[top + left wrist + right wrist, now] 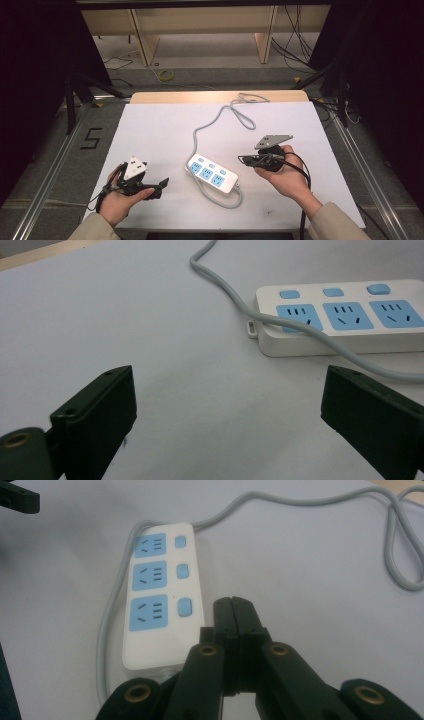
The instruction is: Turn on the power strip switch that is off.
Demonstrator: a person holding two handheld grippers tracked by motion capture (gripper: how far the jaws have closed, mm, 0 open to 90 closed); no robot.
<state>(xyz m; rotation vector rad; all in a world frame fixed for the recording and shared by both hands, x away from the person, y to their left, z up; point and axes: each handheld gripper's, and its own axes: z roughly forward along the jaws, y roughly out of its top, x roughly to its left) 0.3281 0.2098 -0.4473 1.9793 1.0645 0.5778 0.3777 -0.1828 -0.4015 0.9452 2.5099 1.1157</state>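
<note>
Left gripper (161, 184) is spread wide, right gripper (243, 159) is pressed together. Both point at the power strip (212, 173) between them, ready to reach it.

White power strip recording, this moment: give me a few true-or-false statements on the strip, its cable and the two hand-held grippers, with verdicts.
1. The white power strip with three blue sockets lies flat on the white table top. True.
2. A plug sits in one of the blue sockets. False: all three are empty.
3. The left hand-held gripper has its jaws spread wide with nothing between them. True.
4. The right hand-held gripper is also wide open. False: its jaws are pressed together, holding nothing.
5. The strip's grey cable runs toward the far edge of the table and loops there. True.
6. The right hand-held gripper is touching the strip. False: in the high view it is held apart from it, to its right.
</note>
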